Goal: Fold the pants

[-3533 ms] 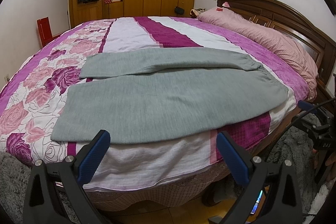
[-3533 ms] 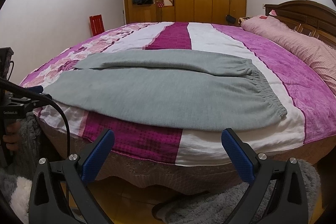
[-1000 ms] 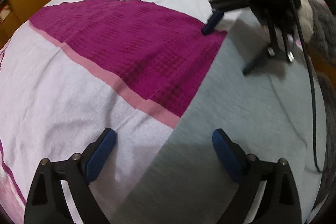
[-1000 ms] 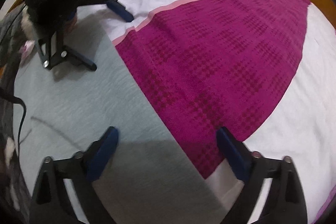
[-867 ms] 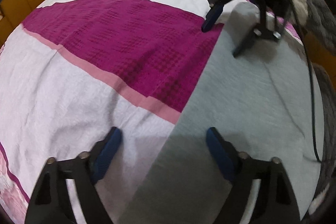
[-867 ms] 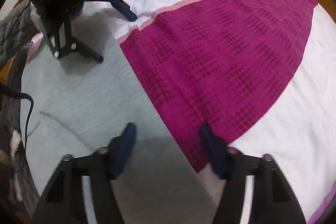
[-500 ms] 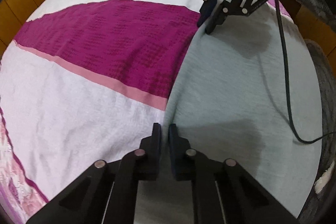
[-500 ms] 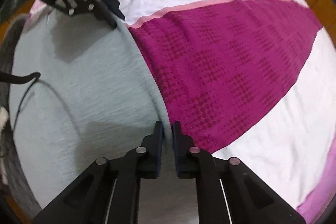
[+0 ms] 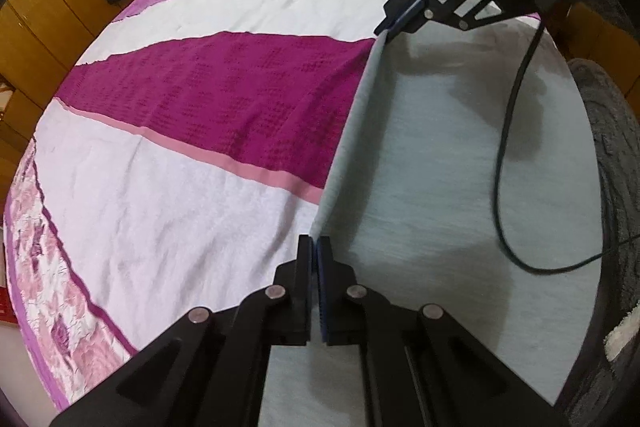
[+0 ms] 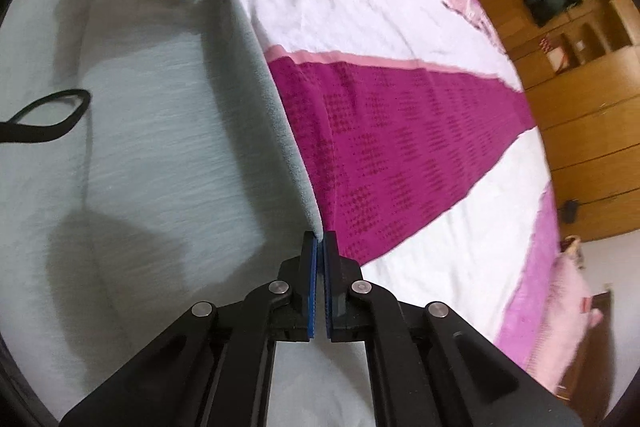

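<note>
Grey pants (image 9: 440,163) edge pinched by left gripper (image 9: 315,247) and right gripper (image 10: 320,243), over striped bedspread (image 9: 180,187)

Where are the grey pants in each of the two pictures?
Left wrist view: the grey pants fill the right side, their edge pinched by the left gripper.
Right wrist view: the pants fill the left side, edge pinched by the right gripper.
Shared landmark: the dark magenta stripe beside the pants' edge.
</note>
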The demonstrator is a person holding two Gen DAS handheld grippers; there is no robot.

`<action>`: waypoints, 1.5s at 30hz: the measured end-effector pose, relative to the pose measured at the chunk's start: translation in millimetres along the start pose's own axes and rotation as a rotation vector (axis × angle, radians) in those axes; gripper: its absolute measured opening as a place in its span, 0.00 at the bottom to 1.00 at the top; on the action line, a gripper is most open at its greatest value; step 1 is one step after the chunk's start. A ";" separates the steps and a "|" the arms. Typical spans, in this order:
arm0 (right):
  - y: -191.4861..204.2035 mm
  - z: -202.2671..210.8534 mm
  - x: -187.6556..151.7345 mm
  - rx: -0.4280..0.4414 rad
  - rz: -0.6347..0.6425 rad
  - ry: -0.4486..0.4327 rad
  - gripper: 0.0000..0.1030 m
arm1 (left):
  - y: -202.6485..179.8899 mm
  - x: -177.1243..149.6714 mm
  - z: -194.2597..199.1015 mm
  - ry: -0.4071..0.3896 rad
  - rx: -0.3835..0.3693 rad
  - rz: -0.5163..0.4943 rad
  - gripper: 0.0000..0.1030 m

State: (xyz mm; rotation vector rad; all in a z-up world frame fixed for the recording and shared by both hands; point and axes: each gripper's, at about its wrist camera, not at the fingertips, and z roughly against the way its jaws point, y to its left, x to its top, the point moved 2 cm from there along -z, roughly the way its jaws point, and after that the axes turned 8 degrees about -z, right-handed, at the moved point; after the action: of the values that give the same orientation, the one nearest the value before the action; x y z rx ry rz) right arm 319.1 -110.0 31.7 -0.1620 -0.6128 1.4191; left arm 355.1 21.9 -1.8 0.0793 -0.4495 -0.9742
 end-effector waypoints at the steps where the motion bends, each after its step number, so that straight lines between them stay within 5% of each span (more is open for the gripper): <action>1: 7.4 7.4 -1.9 -0.028 0.014 0.000 0.00 | -4.7 0.9 4.6 0.004 0.035 -0.007 0.02; 5: 21.3 21.6 -9.1 -0.128 0.053 0.005 0.00 | -18.4 3.7 16.0 -0.006 0.100 0.003 0.02; 8: 37.9 27.6 -11.4 -0.232 0.092 0.004 0.00 | -29.9 2.6 20.5 0.005 0.273 0.033 0.02; 12: 74.5 37.3 -18.7 -0.392 0.187 0.004 0.00 | -56.0 -3.2 28.3 -0.010 0.311 0.133 0.02; 16: 102.2 43.4 -27.3 -0.460 0.222 0.014 0.00 | -86.0 -16.2 44.5 -0.035 0.326 0.162 0.02; 26: 154.5 67.9 -38.9 -0.542 0.236 -0.003 0.00 | -169.0 -31.7 75.8 -0.051 0.353 0.158 0.02; 38: 231.0 67.9 -60.3 -0.598 0.416 -0.013 0.00 | -253.2 -60.9 73.9 -0.011 0.356 0.076 0.02; 45: 236.8 57.6 -64.2 -0.591 0.456 -0.001 0.00 | -287.1 -66.2 71.1 0.003 0.370 0.021 0.02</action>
State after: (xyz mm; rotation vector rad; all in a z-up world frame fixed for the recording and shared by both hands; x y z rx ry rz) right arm 82.7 -145.5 -47.9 -0.8104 -1.0312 1.6330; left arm 70.7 -77.4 -35.1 0.4086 -0.6230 -0.8611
